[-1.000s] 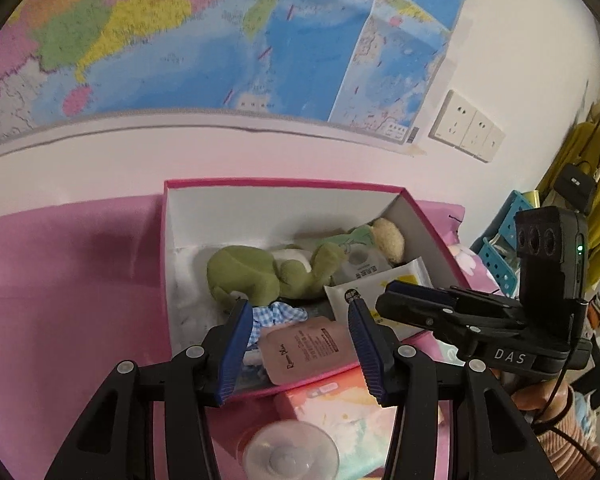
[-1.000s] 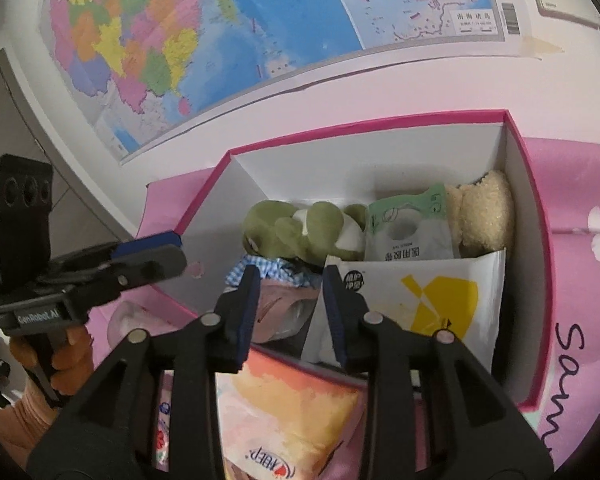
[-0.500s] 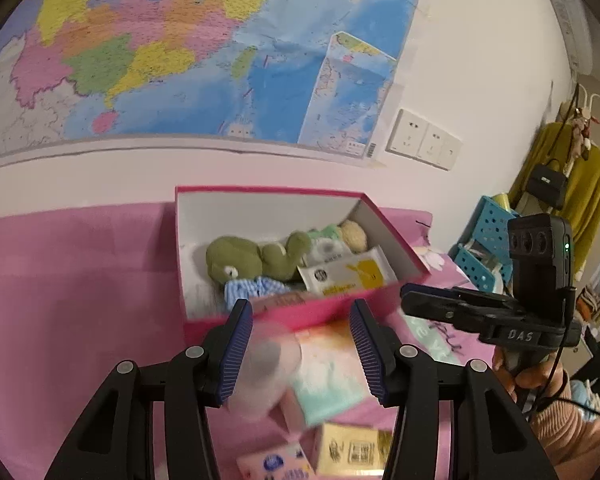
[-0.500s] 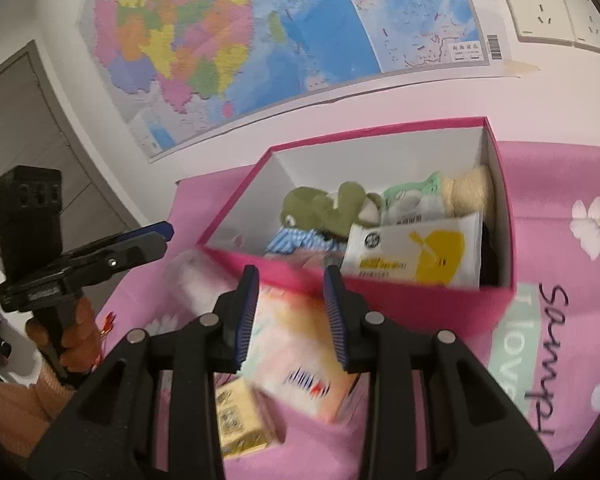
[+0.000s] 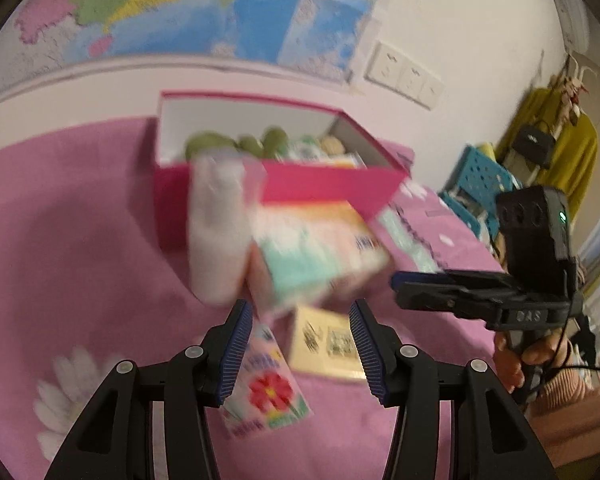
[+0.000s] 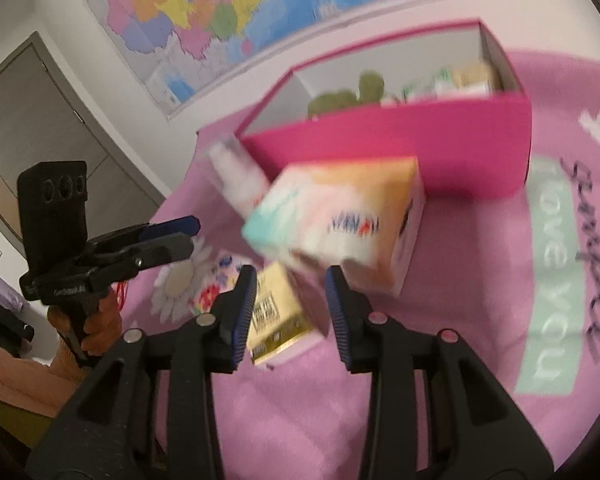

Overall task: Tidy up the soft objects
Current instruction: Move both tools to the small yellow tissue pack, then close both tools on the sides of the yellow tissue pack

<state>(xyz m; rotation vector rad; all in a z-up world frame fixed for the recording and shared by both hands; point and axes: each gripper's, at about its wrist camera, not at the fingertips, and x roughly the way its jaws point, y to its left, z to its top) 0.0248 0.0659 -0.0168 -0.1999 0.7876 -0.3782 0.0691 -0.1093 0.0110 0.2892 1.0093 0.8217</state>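
Holding blurred green plush (image 5: 210, 144) and packets, seemingly, pink box (image 5: 324, 192); both claws (image 5: 300, 346) (image 6: 290, 312) released, right just widening.

this looks like a bedroom in someone's home. a pink blanket (image 6: 440, 360) with daisies and the words "love you" covers the soft surface in front of me. a big coloured wall map (image 6: 220, 12) is taped up above it, next to a row of white wall sockets (image 5: 406, 76). over to one side a yellow coat (image 5: 568, 152) and a small black bag (image 5: 534, 146) hang on a rack, above blue plastic baskets (image 5: 480, 180). a grey door (image 6: 32, 128) stands at the other side.
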